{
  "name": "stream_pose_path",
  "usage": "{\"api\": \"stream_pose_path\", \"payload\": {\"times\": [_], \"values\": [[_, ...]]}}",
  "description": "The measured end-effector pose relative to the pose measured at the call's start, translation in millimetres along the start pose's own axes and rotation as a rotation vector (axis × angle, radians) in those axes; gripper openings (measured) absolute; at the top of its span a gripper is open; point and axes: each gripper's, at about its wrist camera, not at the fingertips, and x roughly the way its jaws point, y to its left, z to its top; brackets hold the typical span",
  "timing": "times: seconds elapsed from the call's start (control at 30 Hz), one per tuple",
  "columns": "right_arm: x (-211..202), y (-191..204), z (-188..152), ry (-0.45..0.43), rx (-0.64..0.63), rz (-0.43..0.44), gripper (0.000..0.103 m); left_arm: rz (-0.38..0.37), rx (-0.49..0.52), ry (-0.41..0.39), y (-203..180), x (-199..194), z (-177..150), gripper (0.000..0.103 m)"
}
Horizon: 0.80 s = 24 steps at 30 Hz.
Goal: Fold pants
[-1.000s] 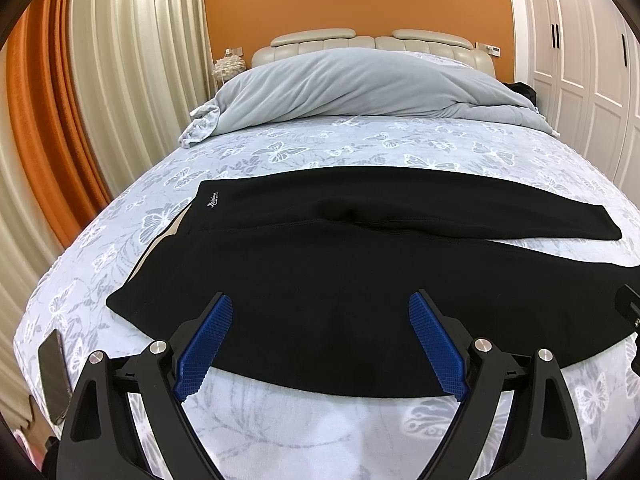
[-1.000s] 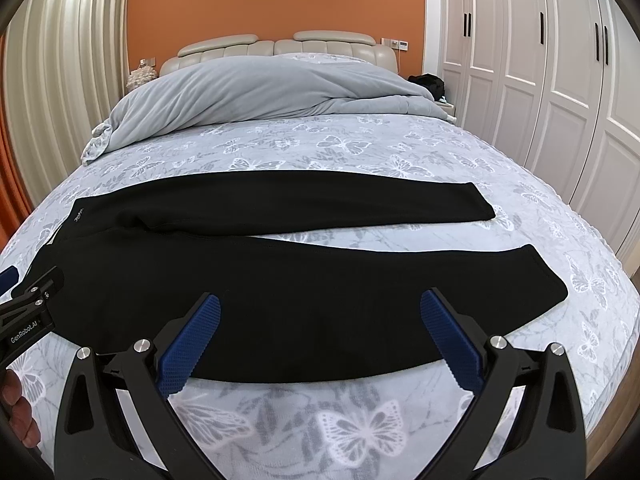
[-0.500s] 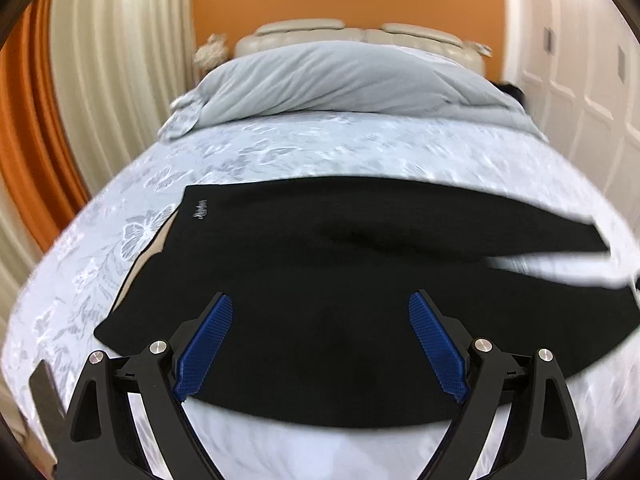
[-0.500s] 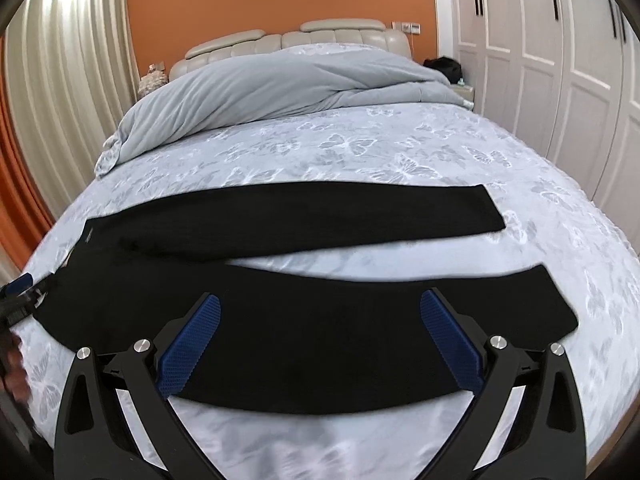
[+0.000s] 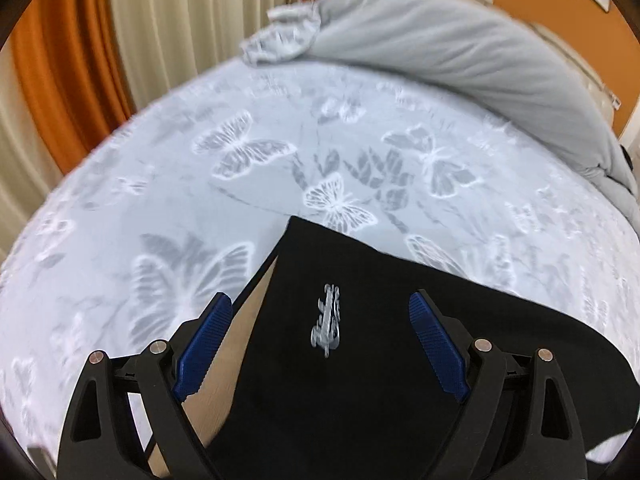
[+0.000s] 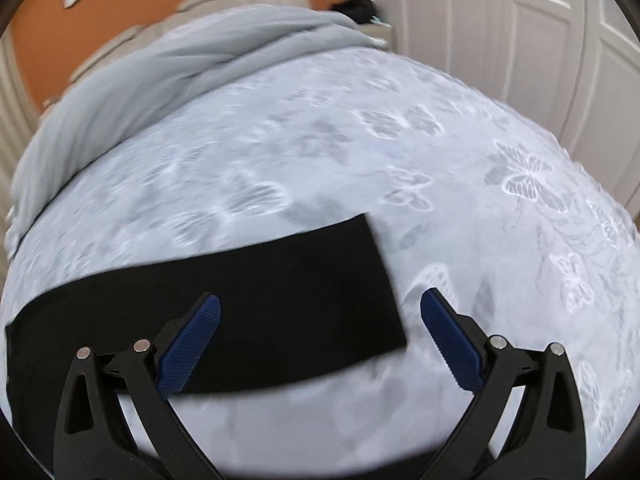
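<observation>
Black pants [image 5: 360, 380] lying flat on butterfly-print bed [image 5: 200, 200]; grey duvet [image 5: 440, 40] bunching at headboard end. Left gripper [image 5: 320, 344], right gripper [image 6: 320, 332] hovering, fingers spread wide, gripping nothing.

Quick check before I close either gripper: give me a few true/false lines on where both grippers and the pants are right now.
1. The left gripper is open above the waist end of the black pants. True.
2. A silver logo shows between the left gripper's fingers. True.
3. The right gripper is shut on the leg hem. False: it is open, with the hem corner between its fingers.
4. The pants lie on a bare wooden floor. False: they lie on a bedsheet printed with butterflies.
5. A grey duvet is bunched at the head of the bed. True.
</observation>
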Motion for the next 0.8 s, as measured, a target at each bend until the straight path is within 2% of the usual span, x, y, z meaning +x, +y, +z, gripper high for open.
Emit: {"api": "stream_pose_path", "payload": {"times": [0.1, 0.2, 0.23, 0.27, 0.33, 0.4, 0.43, 0.47, 0.5, 0.53, 0.57, 0.63, 0.67, 0.8], "values": [[26.0, -7.0, 11.2, 0.006, 0.012, -0.018, 0.098, 0.030, 0.017, 0.034, -2.4, 36.0, 12.9, 0.088], [55.8, -6.5, 20.6, 0.044, 0.002, 0.008, 0.098, 0.026, 0.019, 0.139, -8.8, 70.3, 10.9, 0.088], [66.6, -4.6, 21.2, 0.068, -0.002, -0.001, 0.098, 0.034, 0.016, 0.149, -8.8, 76.8, 11.5, 0.092], [75.2, -2.8, 21.3, 0.086, -0.004, -0.013, 0.098, 0.041, 0.020, 0.122, -10.4, 76.5, 12.0, 0.093], [85.0, 1.3, 20.8, 0.094, -0.011, -0.031, 0.098, 0.040, 0.021, 0.122, -12.3, 79.5, 13.1, 0.097], [84.5, 8.6, 18.0, 0.060, -0.046, -0.038, 0.095, 0.041, 0.026, 0.106, -12.9, 78.1, 14.4, 0.093], [83.7, 14.6, 16.0, 0.049, -0.076, -0.024, 0.079, 0.034, 0.037, 0.097, -14.6, 76.1, 14.7, 0.078], [82.0, 19.8, 14.4, 0.042, -0.101, -0.036, 0.070, 0.008, 0.052, 0.087, -16.8, 72.6, 14.8, 0.057], [80.9, 21.1, 15.6, 0.036, -0.108, -0.030, 0.041, -0.034, 0.057, 0.086, -18.4, 68.6, 14.8, 0.041], [74.7, 20.1, 16.2, 0.033, -0.094, 0.034, 0.015, -0.076, 0.041, 0.091, -21.5, 66.9, 17.4, 0.021], [68.5, 18.1, 16.6, 0.034, -0.073, 0.075, 0.015, -0.074, 0.023, 0.069, -22.1, 59.3, 18.4, 0.019], [43.7, 22.1, 18.9, -0.028, -0.091, 0.076, 0.014, -0.041, 0.028, 0.000, -22.6, 36.7, 20.3, 0.011], [31.9, 24.5, 19.6, -0.051, -0.103, 0.084, 0.014, -0.051, 0.023, -0.022, -19.2, 23.9, 21.1, 0.011], [-36.0, 24.8, 15.2, -0.151, -0.143, 0.146, 0.014, -0.170, -0.017, -0.084, 9.0, -38.6, 17.1, 0.011]]}}
